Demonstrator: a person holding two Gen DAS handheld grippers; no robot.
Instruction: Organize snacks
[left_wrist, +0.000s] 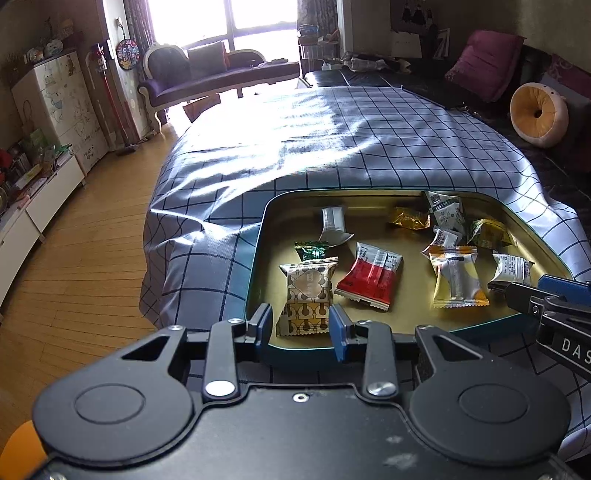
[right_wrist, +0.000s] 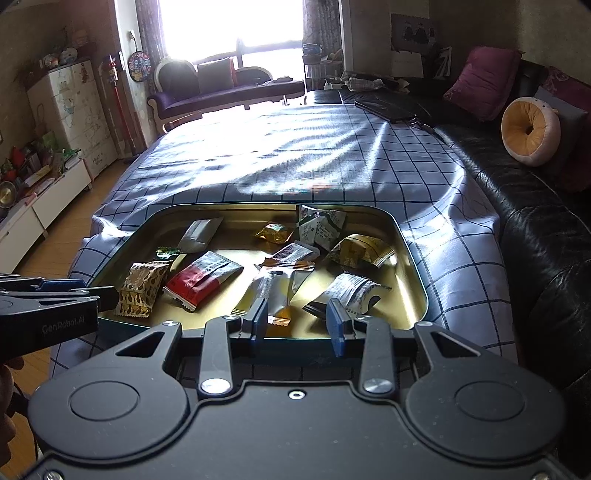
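A gold-lined tin tray (left_wrist: 258, 258) (right_wrist: 415, 266) sits on the checked tablecloth and holds several wrapped snacks. My left gripper (left_wrist: 301, 326) is open over the tray's near rim, its fingers either side of a brown patterned packet (left_wrist: 308, 295) (right_wrist: 140, 284), not touching it. A red and white packet (left_wrist: 369, 277) (right_wrist: 201, 277) lies beside that. My right gripper (right_wrist: 297, 321) is open and empty above the near rim, in front of a silver and yellow packet (right_wrist: 273, 291) (left_wrist: 458, 280) and a white printed packet (right_wrist: 347, 293). The right gripper also shows in the left wrist view (left_wrist: 517, 288).
The checked tablecloth (left_wrist: 332, 140) (right_wrist: 295, 155) covers a table stretching away from the tray. A black leather sofa (right_wrist: 535, 206) with cushions runs along the right. Wooden floor and a low white cabinet (left_wrist: 40, 199) lie to the left.
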